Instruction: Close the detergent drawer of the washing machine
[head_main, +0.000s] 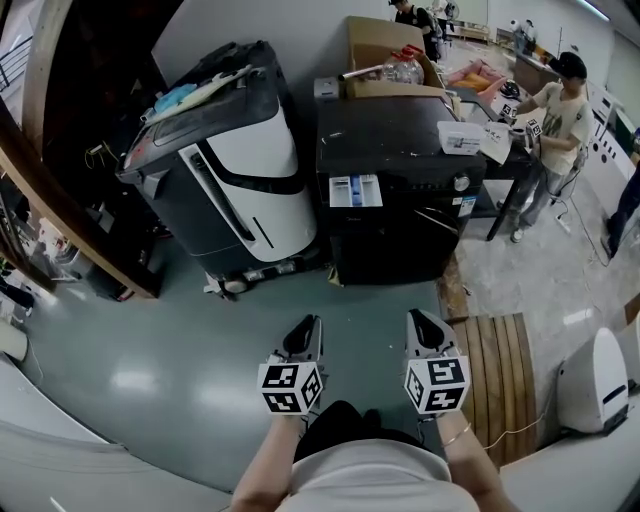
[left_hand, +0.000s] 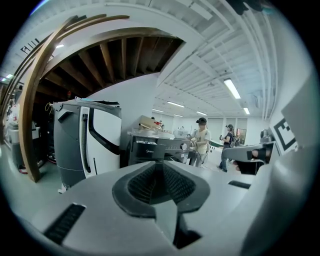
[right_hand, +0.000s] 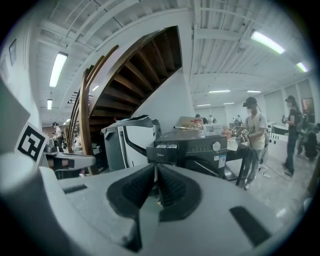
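The black washing machine (head_main: 400, 190) stands across the floor ahead of me. Its detergent drawer (head_main: 355, 190) sticks out at the top left of the front and shows white and blue compartments. In the right gripper view the drawer (right_hand: 167, 146) is a small pale patch on the machine (right_hand: 195, 150). The left gripper view also shows the machine (left_hand: 150, 150), far off. My left gripper (head_main: 305, 325) and right gripper (head_main: 420, 318) are side by side low in the head view, well short of the machine. Both point at it, jaws together, with nothing between them.
A grey and white appliance (head_main: 230, 160) stands left of the washer, with a wooden staircase (head_main: 60, 200) beyond it. A cardboard box (head_main: 390, 60) sits behind the washer. A slatted wooden mat (head_main: 500, 385) lies on the floor to my right. A person (head_main: 555, 120) works at a table far right.
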